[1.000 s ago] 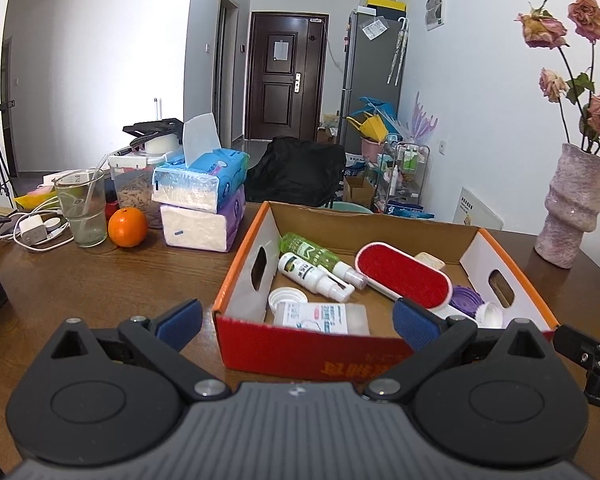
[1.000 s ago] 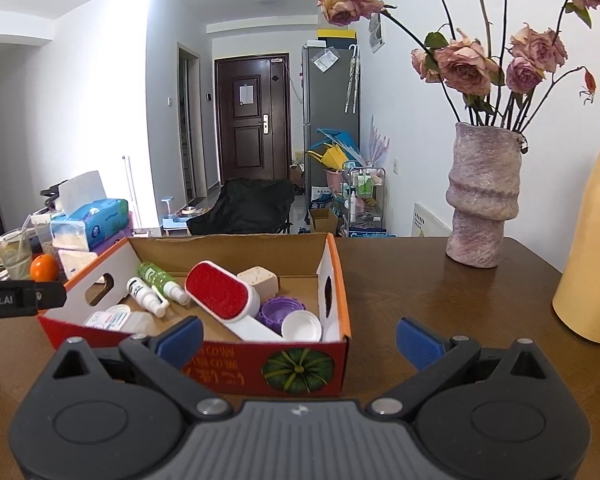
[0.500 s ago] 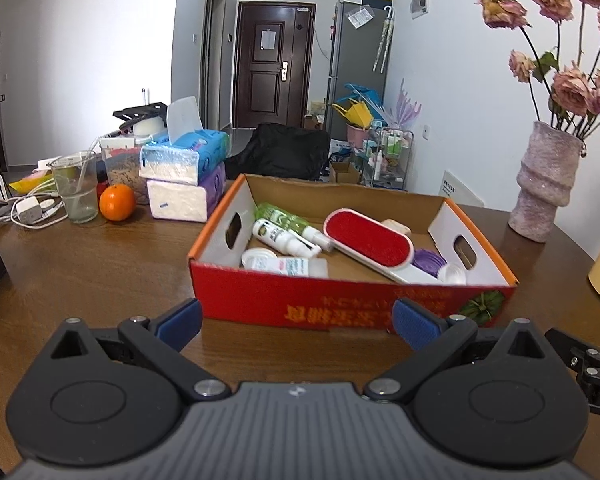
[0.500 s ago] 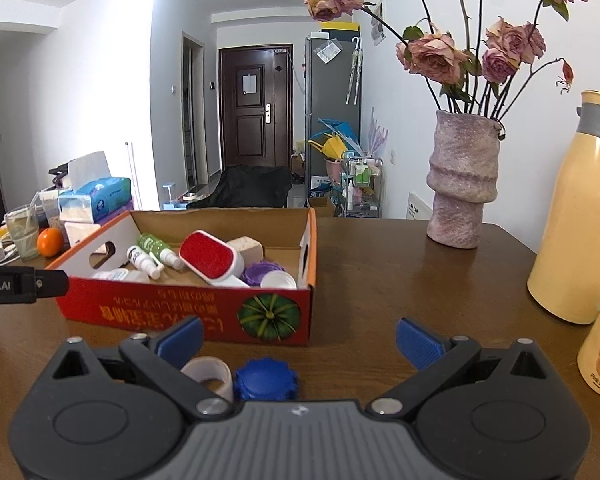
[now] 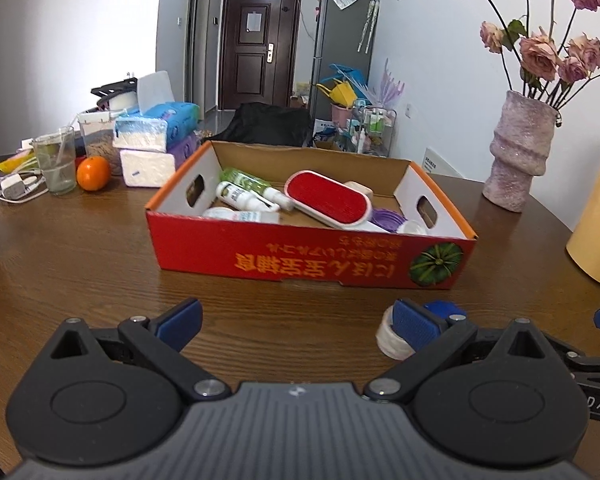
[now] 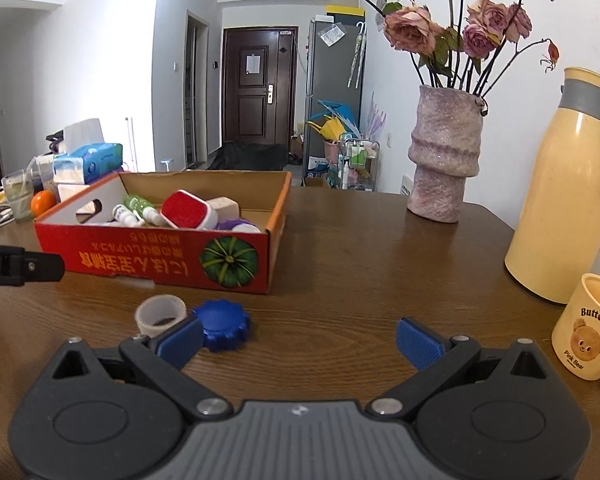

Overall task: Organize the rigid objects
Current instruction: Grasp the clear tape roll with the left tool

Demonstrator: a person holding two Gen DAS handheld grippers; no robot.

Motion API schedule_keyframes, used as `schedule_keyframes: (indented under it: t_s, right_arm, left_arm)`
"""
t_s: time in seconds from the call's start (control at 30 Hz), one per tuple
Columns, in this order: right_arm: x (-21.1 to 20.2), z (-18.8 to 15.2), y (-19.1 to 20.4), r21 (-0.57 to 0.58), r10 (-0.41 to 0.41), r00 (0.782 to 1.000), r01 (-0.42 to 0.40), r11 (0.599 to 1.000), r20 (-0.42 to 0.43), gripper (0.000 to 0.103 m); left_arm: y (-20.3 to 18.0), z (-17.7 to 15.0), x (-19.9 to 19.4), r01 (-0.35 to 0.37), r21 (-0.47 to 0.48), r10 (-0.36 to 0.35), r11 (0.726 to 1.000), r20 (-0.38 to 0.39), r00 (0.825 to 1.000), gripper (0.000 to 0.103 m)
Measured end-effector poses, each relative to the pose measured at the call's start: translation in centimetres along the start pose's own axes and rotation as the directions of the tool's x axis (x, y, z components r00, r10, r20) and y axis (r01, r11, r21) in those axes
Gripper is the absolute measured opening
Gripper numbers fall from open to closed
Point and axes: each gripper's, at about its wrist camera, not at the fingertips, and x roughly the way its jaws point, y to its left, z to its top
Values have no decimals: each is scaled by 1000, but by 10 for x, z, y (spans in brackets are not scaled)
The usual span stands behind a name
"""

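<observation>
Both tools hang wide open and hold nothing, the left tool and the right tool low over the bench. In front of the red box lie a blue cap and a tape roll, touching each other.

We log bkgd, far L of table: orange beside glass | tissue packs stacked | R side: vase w/ dried roses | thermos, bear mug near it
</observation>
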Motion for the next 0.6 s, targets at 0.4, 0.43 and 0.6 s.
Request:
schedule_keyframes:
  t_s: [0.4,0.43,0.6]
  right_arm:
    - [15,-7,-36,-15,-33,999,32,999,-32,103]
    - [16,-8,-40,-11,-37,999,36,999,-33,103]
    - [24,-9,-59,28,-51,998,52,998,-43,103]
  left_arm:
    - [-39,-15,21,11,43,-8,999,-61,998,103]
    - [-42,-16,24,11,43,-8,999,-67,998,103]
    - [-58,-20,41,-8,68,14,998,-92,996,103]
